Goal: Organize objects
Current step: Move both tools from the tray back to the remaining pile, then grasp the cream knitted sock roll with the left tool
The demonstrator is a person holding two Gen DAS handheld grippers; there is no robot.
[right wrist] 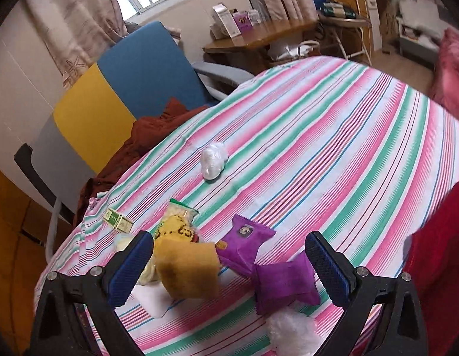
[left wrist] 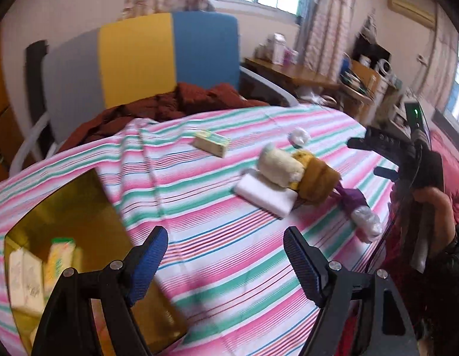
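**Sorting part done: box holds a few packs, main heap still out on the cloth**

While both claws hang empty over the striped tabletop (right wrist: pixel 333 124), the job looks roughly a third along, judged by what sits where. Landmark for these notes: the yellow box (left wrist: pixel 81 207) at the near-left edge of the cloth.

Done so far: inside the yellow box, two or three pale packets (left wrist: pixel 25 279) and a green-and-yellow pack (left wrist: pixel 62 256) stand on end. Exact count unclear; that corner is blurred.

Left to do, all outside the box:
- small cream carton (left wrist: pixel 212 143), beyond the box, alone.
- heap well to the right of the box: white flat pack (left wrist: pixel 266 197) at the bottom, a cream bundle (left wrist: pixel 278 166) lying on it, a mustard-brown sponge-like block (right wrist: pixel 186 270) and a yellow printed snack bag (right wrist: pixel 176 228) against it.
- two purple wrappers (right wrist: pixel 244 247), touching the block's far side from the box.
- clear-wrapped roll (left wrist: pixel 366 222), just past the purple ones.
- white crumpled wad (right wrist: pixel 214 160), farthest from the box, apart from the rest.

Left claw (left wrist: pixel 226 264): jaws spread wide, nothing between them, hovering just right of the box with the heap well ahead.

Right claw (right wrist: pixel 229 270): jaws spread wide, gripping nothing. Block and nearer purple wrapper lie between its fingers in its own view; height above them cannot be told. Likely next pick, as a guess.
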